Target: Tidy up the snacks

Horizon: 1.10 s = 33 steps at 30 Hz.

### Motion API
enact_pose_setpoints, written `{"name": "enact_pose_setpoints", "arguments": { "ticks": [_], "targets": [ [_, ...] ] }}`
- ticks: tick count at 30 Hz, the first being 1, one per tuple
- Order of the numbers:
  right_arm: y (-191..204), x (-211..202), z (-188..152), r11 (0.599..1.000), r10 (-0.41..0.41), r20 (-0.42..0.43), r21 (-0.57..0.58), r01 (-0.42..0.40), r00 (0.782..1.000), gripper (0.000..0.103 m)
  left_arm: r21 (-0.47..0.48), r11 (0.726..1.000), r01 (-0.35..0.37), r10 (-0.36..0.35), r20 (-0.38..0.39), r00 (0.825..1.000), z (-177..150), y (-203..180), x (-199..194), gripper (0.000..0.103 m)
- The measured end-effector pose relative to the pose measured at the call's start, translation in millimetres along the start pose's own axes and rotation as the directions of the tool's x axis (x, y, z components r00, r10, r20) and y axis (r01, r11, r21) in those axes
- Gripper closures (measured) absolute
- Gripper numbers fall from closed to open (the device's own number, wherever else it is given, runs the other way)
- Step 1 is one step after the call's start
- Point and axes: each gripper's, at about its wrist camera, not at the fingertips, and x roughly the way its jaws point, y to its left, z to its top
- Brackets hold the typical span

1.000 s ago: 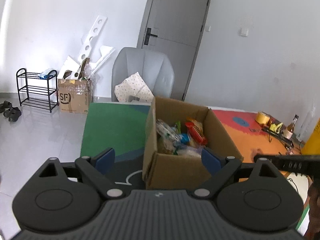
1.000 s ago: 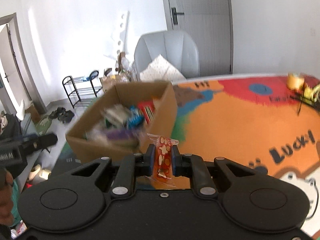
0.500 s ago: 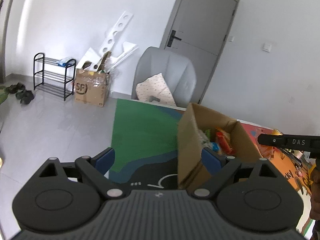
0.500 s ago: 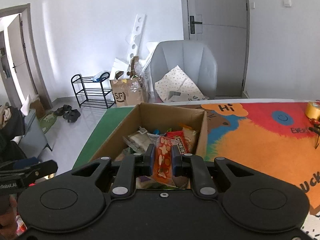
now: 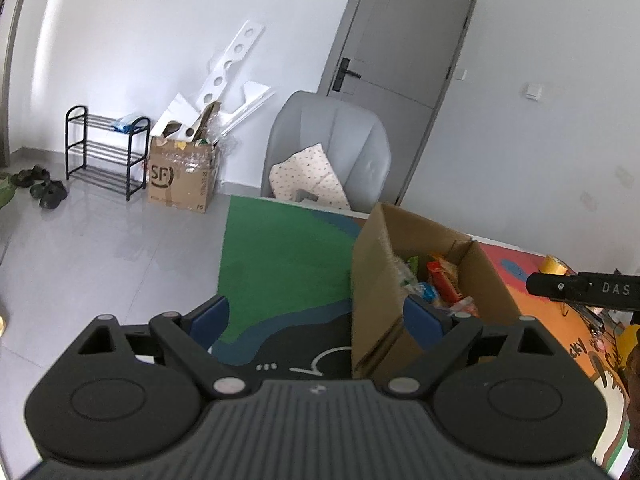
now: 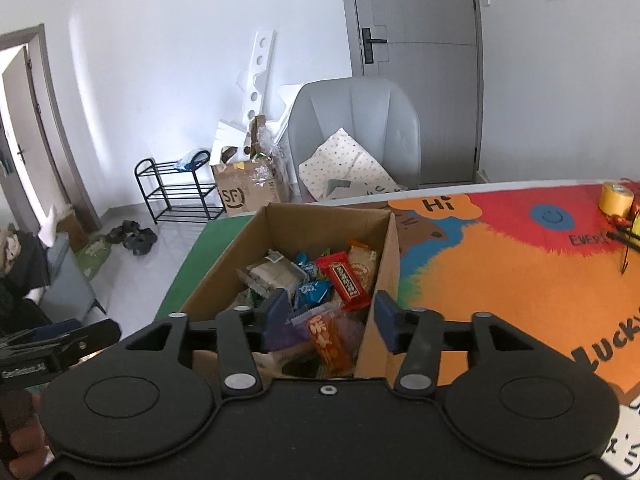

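Right wrist: jaws now apart, orange snack packet dropped into box.

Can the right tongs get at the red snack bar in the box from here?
Probably yes: the right tongs are open above the open-topped box, and the red snack bar lies uncovered on top.

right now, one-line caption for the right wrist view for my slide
Right gripper open above a cardboard box of snacks, an orange snack packet lying between its fingers.
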Motion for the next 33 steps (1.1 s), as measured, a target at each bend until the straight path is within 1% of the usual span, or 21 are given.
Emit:
{"name": "enact_pose_setpoints", "arguments": {
  "ticks": [2,7,10,14,16,18,22,26,30,33],
  "targets": [
    [-2,-7,-1,1.0,-0.01,0.007,0.003,0.01,1.0,0.047,0.006,1.0,0.003,-0.003,0.007,1.0,-1,-5,-2,0.006],
    [-11,-26,-7,1.0,-0.025,0.032,0.015,0.025,0.999,0.033,0.037,0.999,0.022,-0.022,0.008,1.0,0,-21,-6,0.005],
    [-20,-37,-11,0.999,-0.038,0.045,0.027,0.037,0.998,0.028,0.066,0.997,0.038,-0.039,0.01,0.999,0,-33,-8,0.005],
    [-31,-54,-17,0.997,-0.064,0.061,0.037,0.062,0.996,0.023,0.109,0.992,0.067,-0.069,0.013,0.998,-1,-53,-13,0.005],
    [-37,-62,-20,0.996,-0.075,0.075,0.049,0.071,0.994,0.018,0.139,0.987,0.084,-0.087,0.012,0.996,-2,-65,-16,0.005],
    [-42,-70,-23,0.995,-0.086,0.082,0.057,0.082,0.993,0.016,0.161,0.982,0.102,-0.103,-0.002,0.995,-3,-75,-17,0.002],
    [-51,-83,-30,0.993,-0.103,0.098,0.074,0.096,0.99,0.008,0.197,0.971,0.137,-0.13,-0.045,0.99,-5,-94,-21,0.001],
    [-59,-97,-36,0.991,-0.11,0.111,0.091,0.1,0.988,0.005,0.239,0.957,0.161,-0.15,-0.065,0.987,-9,-111,-25,0.001],
    [-67,-110,-40,0.989,-0.115,0.13,0.106,0.102,0.985,0.001,0.284,0.942,0.177,-0.165,-0.064,0.984,-13,-129,-33,0.001],
    [-76,-119,-44,0.987,-0.118,0.139,0.121,0.101,0.983,0.0,0.295,0.933,0.206,-0.191,-0.079,0.978,-11,-142,-38,0.001]
  ]
}}
